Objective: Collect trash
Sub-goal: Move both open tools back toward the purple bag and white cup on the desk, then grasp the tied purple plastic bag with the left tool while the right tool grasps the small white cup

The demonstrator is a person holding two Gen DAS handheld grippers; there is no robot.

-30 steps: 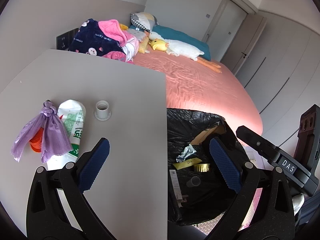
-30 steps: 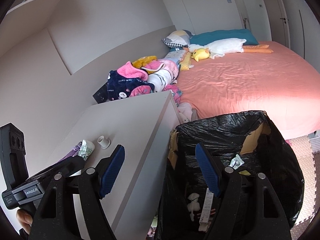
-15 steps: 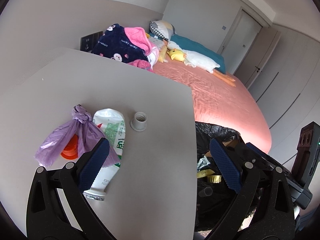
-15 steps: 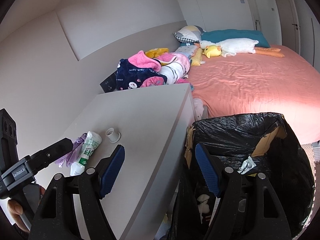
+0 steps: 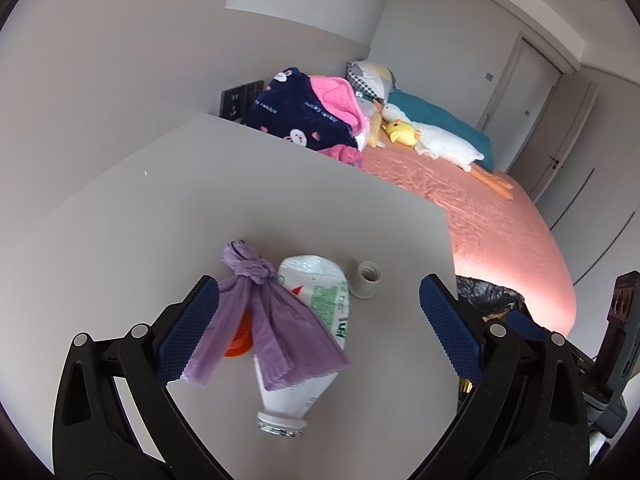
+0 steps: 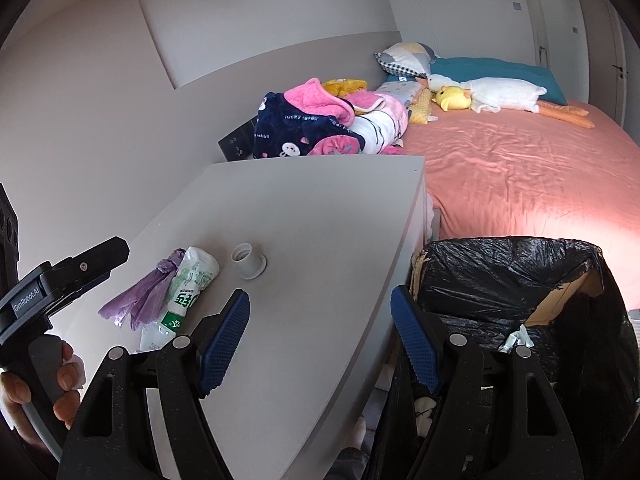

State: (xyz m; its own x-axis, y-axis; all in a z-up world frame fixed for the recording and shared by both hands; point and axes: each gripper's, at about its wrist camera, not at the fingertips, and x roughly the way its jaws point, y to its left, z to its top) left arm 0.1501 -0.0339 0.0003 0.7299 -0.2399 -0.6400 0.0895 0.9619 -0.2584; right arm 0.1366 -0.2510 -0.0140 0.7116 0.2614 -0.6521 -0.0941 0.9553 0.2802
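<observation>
Where the purple bag (image 5: 264,316) drapes the crushed bottle (image 5: 316,320), an orange item (image 5: 238,340) is largely hidden. Left gripper (image 5: 320,330), jaws wide, empty, frames both mid-table (image 5: 360,216). Right gripper (image 6: 320,340), wide, empty, straddles the table edge beside the bin (image 6: 520,272).

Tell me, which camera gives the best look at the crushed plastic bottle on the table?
The left wrist view. There the plastic bottle lies close, between the open fingers of the left gripper, neck toward the camera, partly under the purple bag. The right wrist view shows it smaller, off to the side.
</observation>
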